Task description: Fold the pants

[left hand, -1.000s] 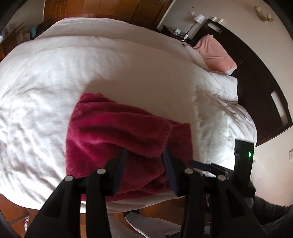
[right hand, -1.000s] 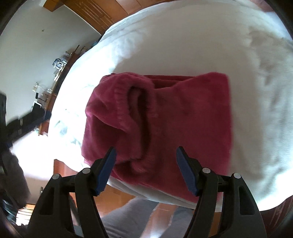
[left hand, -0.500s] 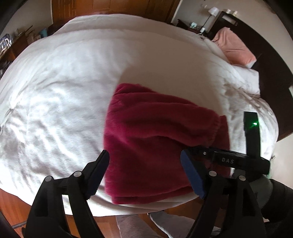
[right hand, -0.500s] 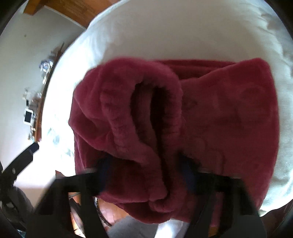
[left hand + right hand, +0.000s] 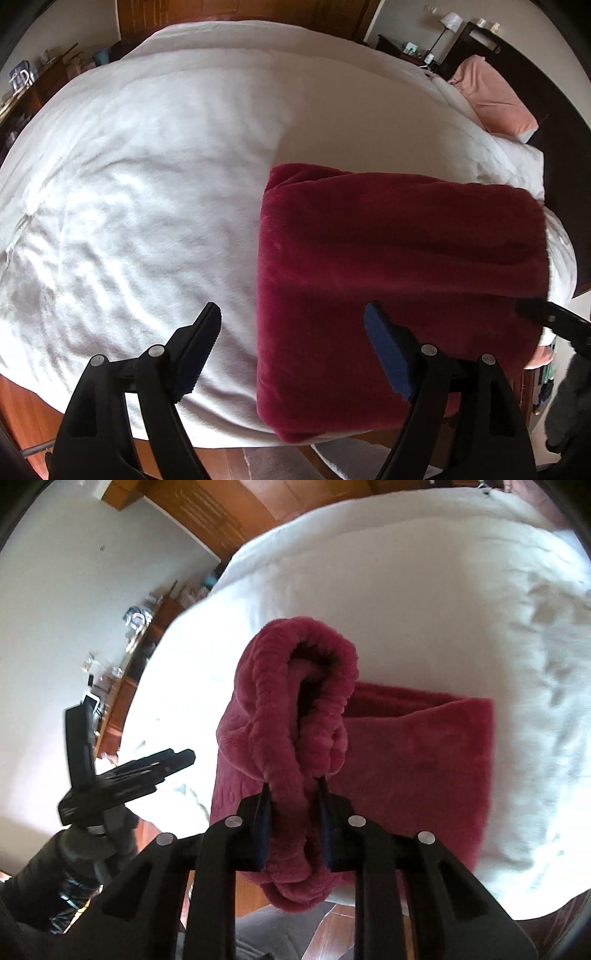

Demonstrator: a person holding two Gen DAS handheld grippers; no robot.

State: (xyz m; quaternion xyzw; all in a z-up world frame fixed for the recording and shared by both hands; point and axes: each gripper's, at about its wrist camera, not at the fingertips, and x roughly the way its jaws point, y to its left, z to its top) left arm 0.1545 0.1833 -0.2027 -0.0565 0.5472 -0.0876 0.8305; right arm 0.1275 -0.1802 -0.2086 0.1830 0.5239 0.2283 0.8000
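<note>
Between the right gripper's [image 5: 293, 794] blue pads, the ribbed waistband of the red pants [image 5: 413, 760] is pinched; its jaws have just been closing, and the band bulges up in a loop ahead of them. Only the right wrist view shows this grip. From the left wrist view the pants [image 5: 399, 254] read as a smooth folded slab lying at the near edge of the white bed [image 5: 147, 184], with just a black tip of the right gripper [image 5: 550, 319] at their right corner. The left gripper [image 5: 291, 321] hangs wide open above the bed, holding nothing; one pad is over the bedding, the other over the pants' left part. The right wrist view catches the left gripper [image 5: 170, 762] from the side, well apart from the pants, held by a gloved hand [image 5: 88, 845]. A pink pillow [image 5: 495, 99] lies at the dark headboard, a lamp [image 5: 448, 18] beyond. Cluttered furniture along the wall [image 5: 140, 635] is too small to make out. Fisheye edges cut off both handles.
</note>
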